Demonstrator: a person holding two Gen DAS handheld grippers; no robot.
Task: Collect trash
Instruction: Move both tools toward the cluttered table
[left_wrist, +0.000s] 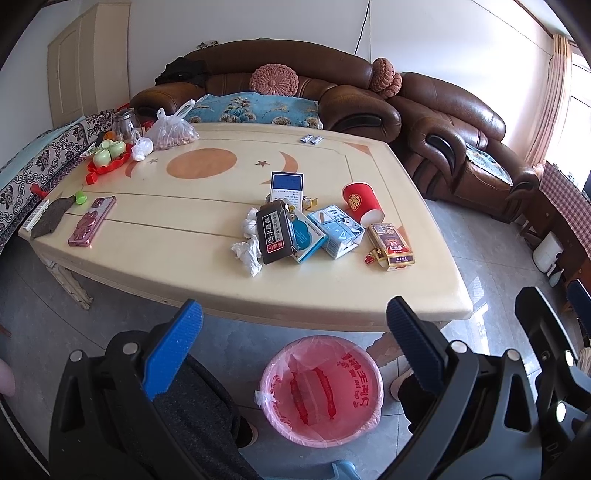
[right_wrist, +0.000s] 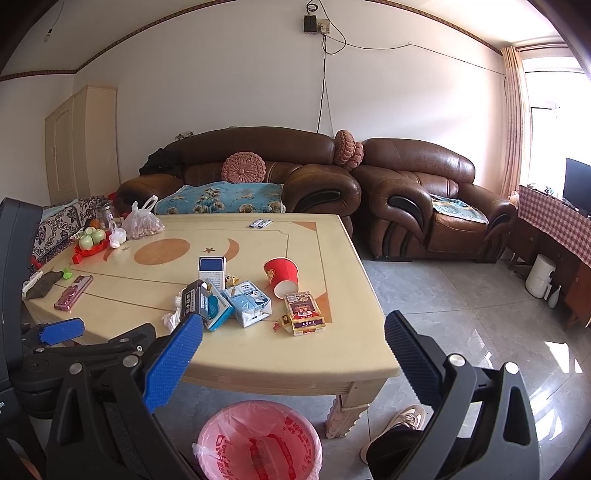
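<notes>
Coffee table (left_wrist: 207, 280), cream w/ orange moon-and-star inlay, fills both views. The trash sits bunched at its near-right end, prob. because that's the edge closest to the bin, so each piece needs only a short carry. The far-left end holds keepers, well apart from the litter: a red tray w/ green cups (left_wrist: 109, 157), a bagged snack (left_wrist: 171, 131) and a pink phone (left_wrist: 92, 221).

Pink bin (left_wrist: 321, 391), lined w/ a pink printed bag, stands on the floor just off the table's near edge, below the pile and between the person's legs. It looks empty apart from the liner, so I'd judge collection hasn't begun.

Trash pile, big to small:
- red paper cup (left_wrist: 360, 203) tipped on its side, mouth toward the near edge
- blue-and-white carton (left_wrist: 287, 192) standing upright behind the rest
- black box w/ red warning label (left_wrist: 275, 234) leaning on a blue-white box (left_wrist: 308, 240)
- light-blue folded carton (left_wrist: 338, 230) beside them
- red-gold cigarette pack (left_wrist: 391, 243) nearest the right edge
- crumpled tissues (left_wrist: 249, 243) at the pile's left

Left gripper (left_wrist: 295, 325) hangs over the floor short of the table edge, above the bin and angled down at it; jaws spread wide, nothing between them. Right gripper (right_wrist: 295, 339) is held alongside, aimed flatter across the tabletop; jaws equally wide apart and holding nothing. Both are short of the pile, neither touching anything.
</notes>
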